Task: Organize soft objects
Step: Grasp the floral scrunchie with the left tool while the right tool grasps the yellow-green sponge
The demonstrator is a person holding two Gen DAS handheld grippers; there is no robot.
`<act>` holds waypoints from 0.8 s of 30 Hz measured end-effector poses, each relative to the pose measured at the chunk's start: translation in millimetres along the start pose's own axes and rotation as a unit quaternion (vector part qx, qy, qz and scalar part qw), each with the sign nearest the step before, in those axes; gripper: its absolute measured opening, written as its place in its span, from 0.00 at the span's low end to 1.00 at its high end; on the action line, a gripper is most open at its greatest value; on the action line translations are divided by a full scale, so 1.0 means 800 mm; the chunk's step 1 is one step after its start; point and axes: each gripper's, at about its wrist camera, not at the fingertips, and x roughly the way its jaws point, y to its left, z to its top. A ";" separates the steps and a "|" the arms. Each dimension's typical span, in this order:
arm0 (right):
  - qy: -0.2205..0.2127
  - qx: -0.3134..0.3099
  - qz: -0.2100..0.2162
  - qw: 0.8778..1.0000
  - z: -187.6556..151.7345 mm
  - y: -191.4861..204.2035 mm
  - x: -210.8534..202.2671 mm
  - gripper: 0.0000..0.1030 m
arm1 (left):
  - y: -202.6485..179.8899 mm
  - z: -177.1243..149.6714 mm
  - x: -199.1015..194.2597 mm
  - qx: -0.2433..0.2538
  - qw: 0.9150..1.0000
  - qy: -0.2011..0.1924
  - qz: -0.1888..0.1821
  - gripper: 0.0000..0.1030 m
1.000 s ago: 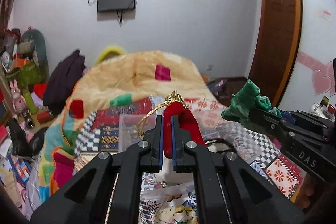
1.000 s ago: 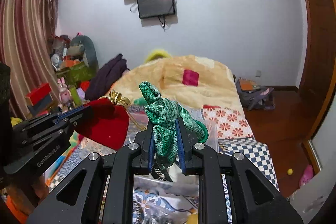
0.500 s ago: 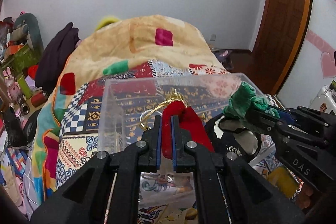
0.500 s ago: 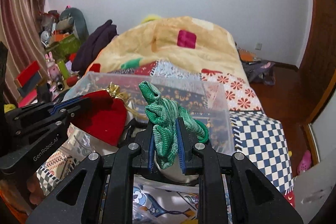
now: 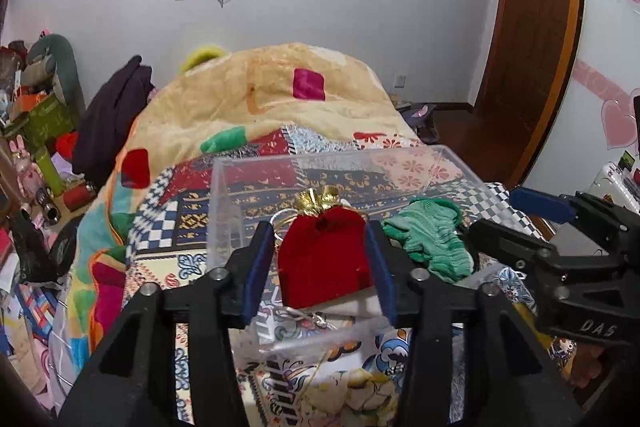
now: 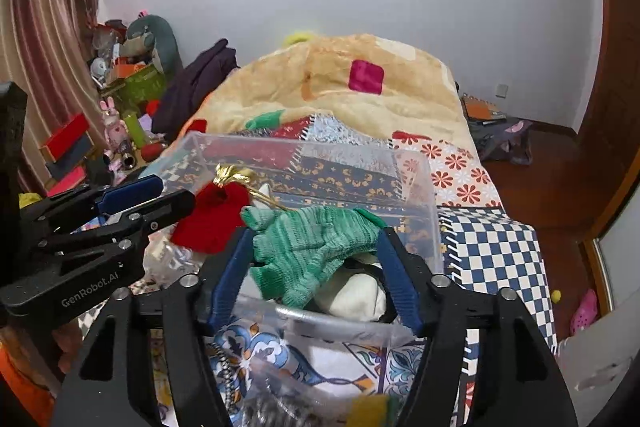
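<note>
Releasing both loads at once over the clear plastic bin (image 5: 448, 163) on the bed (image 5: 256, 95). A second ago my left hand-held gripper (image 5: 320, 267) was clenched on the red velvet pouch (image 5: 326, 261) and my right hand-held gripper (image 6: 312, 275) on the green knit glove (image 6: 308, 247), both held high, the bin only partly in view below. Now both sets of jaws are opening. In the left wrist view the blue pads stand clear on either side of the pouch, a visible gap at each edge, so it is no longer gripped; it sits or drops between them, gold-tied neck up, inside the bin's walls. In the right wrist view the glove spreads loose between the parted pads; whether a pad edge brushes it I cannot tell. It lies over a white and black soft thing (image 6: 360, 293) already in the bin. Pouch and glove are just beside each other, pouch to the left. I judge this drop-off all but done: two soft items delivered. What matters next is lifting both hand-held grippers straight out without snagging knit or the pouch's gold cord (image 6: 264, 195). Whether more soft items wait outside the bin is unclear from here.
</note>
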 end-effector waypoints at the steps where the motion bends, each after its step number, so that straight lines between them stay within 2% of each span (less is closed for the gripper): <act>1: -0.005 -0.001 0.001 1.000 0.000 0.001 -0.006 0.64 | 0.000 0.001 -0.007 0.000 1.000 -0.005 0.000 0.49; 4: -0.022 -0.003 0.002 1.000 0.001 0.001 -0.025 0.64 | 0.001 0.003 -0.032 -0.004 1.000 -0.024 -0.006 0.56; 6: -0.035 -0.003 0.003 0.999 0.002 0.002 -0.039 0.65 | 0.002 0.003 -0.049 -0.006 0.999 -0.037 -0.009 0.65; 8: -0.047 -0.003 0.002 0.999 0.001 0.001 -0.053 0.65 | 0.002 0.002 -0.065 -0.006 0.999 -0.050 -0.009 0.71; 12: -0.061 -0.005 -0.003 0.998 -0.008 0.001 -0.072 0.75 | 0.000 -0.010 -0.088 -0.003 0.998 -0.059 -0.013 0.82; 18: -0.036 -0.015 -0.021 0.999 -0.039 -0.001 -0.072 0.76 | 0.004 -0.043 -0.086 -0.004 0.999 -0.037 -0.015 0.85; 24: 0.019 0.004 -0.022 1.000 -0.079 -0.022 -0.043 0.76 | 0.010 -0.083 -0.056 -0.002 1.000 0.013 -0.006 0.85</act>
